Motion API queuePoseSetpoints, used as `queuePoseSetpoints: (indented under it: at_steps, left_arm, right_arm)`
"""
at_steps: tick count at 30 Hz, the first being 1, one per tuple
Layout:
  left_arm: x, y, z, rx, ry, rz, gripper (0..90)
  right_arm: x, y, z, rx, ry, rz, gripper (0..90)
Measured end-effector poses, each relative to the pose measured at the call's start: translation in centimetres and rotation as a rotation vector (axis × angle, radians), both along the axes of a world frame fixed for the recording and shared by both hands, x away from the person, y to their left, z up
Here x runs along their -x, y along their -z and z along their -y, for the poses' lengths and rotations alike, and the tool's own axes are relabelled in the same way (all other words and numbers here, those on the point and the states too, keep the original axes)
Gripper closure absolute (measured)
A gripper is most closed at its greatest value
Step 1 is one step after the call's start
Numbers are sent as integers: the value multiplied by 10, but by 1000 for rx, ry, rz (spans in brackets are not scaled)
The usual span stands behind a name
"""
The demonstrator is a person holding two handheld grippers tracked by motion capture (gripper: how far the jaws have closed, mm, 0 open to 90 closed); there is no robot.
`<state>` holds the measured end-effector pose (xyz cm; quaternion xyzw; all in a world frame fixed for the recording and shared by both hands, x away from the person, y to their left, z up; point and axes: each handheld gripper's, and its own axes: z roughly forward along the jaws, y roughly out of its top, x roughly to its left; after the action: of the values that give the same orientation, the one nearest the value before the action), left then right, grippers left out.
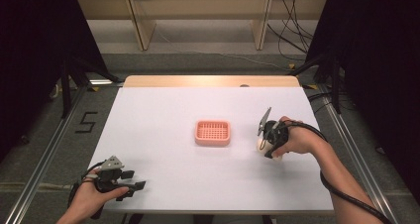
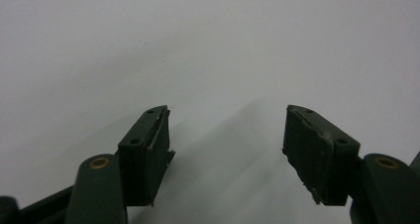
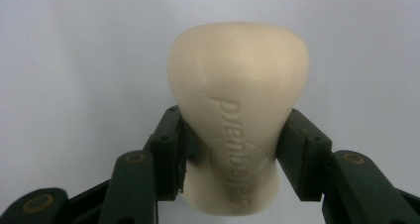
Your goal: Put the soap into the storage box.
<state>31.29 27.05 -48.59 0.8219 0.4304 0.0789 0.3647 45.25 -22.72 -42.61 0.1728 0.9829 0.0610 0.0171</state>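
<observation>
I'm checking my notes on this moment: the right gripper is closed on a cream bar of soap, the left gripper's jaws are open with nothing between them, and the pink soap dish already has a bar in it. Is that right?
Not quite: the pink soap dish is empty, as the high view shows. The rest stands: the right gripper is closed on the cream bar of soap, and the left gripper has open jaws with nothing between them.

this looks like a lab or recording studio: a plain white rectangular counter (image 1: 163,184) stands between black curtains (image 1: 381,60). loose black cables (image 1: 292,30) trail over the grey carpeted floor (image 1: 44,149), beside metal floor rails (image 1: 47,157) and a black taped mark (image 1: 85,122).
</observation>
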Motion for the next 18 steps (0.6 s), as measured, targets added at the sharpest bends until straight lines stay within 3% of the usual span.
queuePoseSetpoints:
  at_steps: [1, 5, 6, 8, 9, 10, 11, 13, 18]
  left_arm:
    - [0, 0, 0, 3, -1, 2, 343]
    - [0, 0, 0, 4, -10, 4, 343]
    - [0, 0, 0, 3, 0, 2, 343]
    - [0, 0, 0, 5, -2, 4, 343]
    - [0, 0, 0, 6, -3, 4, 343]
    - [0, 0, 0, 6, -3, 4, 343]
    - [0, 0, 0, 5, -2, 4, 343]
    - [0, 0, 0, 5, -2, 5, 343]
    - [0, 0, 0, 6, -2, 5, 343]
  right_arm:
    - [-2, 0, 0, 5, -27, 6, 505]
    - [-5, -4, -1, 8, -42, 15, 505]
    - [-4, -6, -2, 10, -14, 25, 504]
    - [-7, -9, -1, -13, -25, 36, 505]
    - [-6, -10, -2, -35, 3, 30, 505]
    - [-8, -12, -1, -44, -19, 47, 504]
    - [-6, -12, -1, -50, 3, 52, 505]
    - [-7, -12, -1, -98, -8, 40, 505]
    - [-6, -15, 1, -132, 8, 55, 504]
